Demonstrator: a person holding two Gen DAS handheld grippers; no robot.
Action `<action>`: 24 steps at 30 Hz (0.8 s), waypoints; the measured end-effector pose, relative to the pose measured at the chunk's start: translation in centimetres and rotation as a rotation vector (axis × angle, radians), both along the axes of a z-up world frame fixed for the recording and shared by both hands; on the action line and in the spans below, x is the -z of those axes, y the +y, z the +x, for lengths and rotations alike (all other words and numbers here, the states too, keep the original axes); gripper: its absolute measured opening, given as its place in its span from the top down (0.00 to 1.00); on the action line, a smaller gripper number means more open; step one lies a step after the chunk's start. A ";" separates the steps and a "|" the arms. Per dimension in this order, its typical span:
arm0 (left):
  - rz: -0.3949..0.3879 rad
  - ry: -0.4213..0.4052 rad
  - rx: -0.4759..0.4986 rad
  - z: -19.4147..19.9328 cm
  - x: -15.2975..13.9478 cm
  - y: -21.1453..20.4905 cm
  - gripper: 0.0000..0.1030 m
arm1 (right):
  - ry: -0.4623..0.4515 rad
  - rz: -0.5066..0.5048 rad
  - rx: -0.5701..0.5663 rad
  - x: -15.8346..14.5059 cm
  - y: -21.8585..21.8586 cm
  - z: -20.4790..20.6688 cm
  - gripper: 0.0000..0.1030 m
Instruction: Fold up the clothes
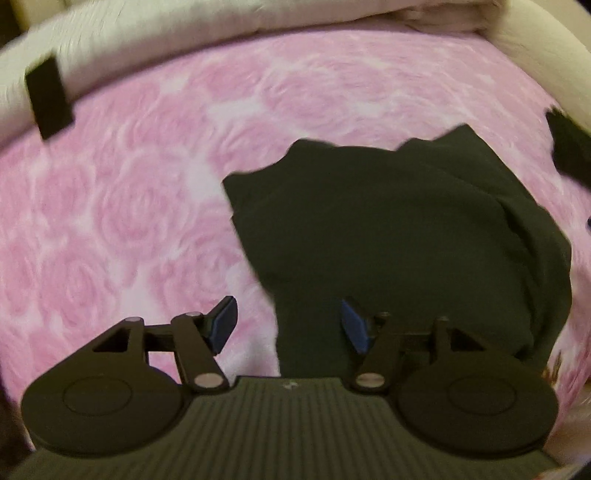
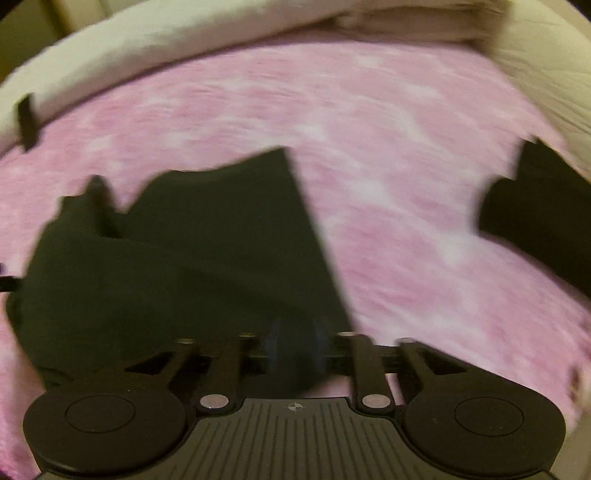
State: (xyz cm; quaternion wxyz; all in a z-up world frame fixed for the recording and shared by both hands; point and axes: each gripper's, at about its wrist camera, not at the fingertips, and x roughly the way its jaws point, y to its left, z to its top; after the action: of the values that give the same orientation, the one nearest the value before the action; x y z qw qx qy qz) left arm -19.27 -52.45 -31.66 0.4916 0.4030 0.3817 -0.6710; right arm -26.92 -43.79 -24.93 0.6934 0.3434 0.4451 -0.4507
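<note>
A dark, partly folded garment (image 1: 388,229) lies on a pink rose-patterned blanket (image 1: 110,221). My left gripper (image 1: 290,325) hangs over the garment's near left edge and is open. One blue pad is over the blanket, the other over the cloth, and nothing is pinched. In the blurred right wrist view the same garment (image 2: 184,258) fills the left half. My right gripper (image 2: 297,347) hovers over its near right corner. Its blue pads are smeared but stand apart with a gap, and I see no cloth gripped.
A second dark cloth (image 2: 535,210) lies at the blanket's right edge, also visible in the left wrist view (image 1: 569,147). Cream bedding (image 1: 221,22) rims the back and right. A small black rectangular object (image 1: 48,99) leans on it at far left.
</note>
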 end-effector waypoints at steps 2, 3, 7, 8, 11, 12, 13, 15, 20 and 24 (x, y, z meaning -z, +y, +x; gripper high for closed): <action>0.050 0.094 -0.034 0.5 1.3 -1.5 0.44 | -0.048 -0.005 -0.039 0.7 -0.4 2.0 0.24; 0.063 0.124 -0.048 0.5 1.8 -2.1 0.45 | -0.055 -0.013 -0.057 1.3 -0.9 2.9 0.24; 0.104 0.242 -0.114 0.8 3.7 -4.9 0.49 | -0.047 -0.014 -0.083 4.0 -4.0 5.0 0.24; 0.117 0.263 -0.122 0.9 4.1 -5.4 0.51 | -0.047 -0.006 -0.076 4.7 -4.9 5.3 0.24; 0.130 0.299 -0.111 0.8 4.7 -6.6 0.76 | -0.057 0.043 0.001 7.0 -8.0 5.5 0.24; 0.128 0.305 -0.098 0.7 4.7 -6.8 0.84 | -0.049 0.056 0.026 7.3 -8.7 5.3 0.24; 0.120 0.301 -0.082 0.4 4.5 -6.9 0.89 | -0.052 0.070 0.046 7.5 -9.3 5.1 0.24; 0.098 0.284 -0.072 0.1 3.9 -6.9 0.94 | -0.059 0.089 0.069 7.7 -10.4 4.6 0.24; 0.008 0.293 -0.105 2.0 0.6 -6.0 1.00 | -0.035 0.041 0.021 7.0 -12.0 4.7 0.24; -0.060 0.248 -0.172 4.4 -1.9 -5.0 1.00 | 0.014 -0.014 -0.043 8.1 -13.3 6.3 0.24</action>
State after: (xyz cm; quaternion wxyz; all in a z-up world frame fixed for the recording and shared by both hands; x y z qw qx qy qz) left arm -14.84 -57.43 -29.80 0.5081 0.2681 0.4525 -0.6821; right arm -20.61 -57.07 -33.06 0.7021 0.3258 0.4539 -0.4414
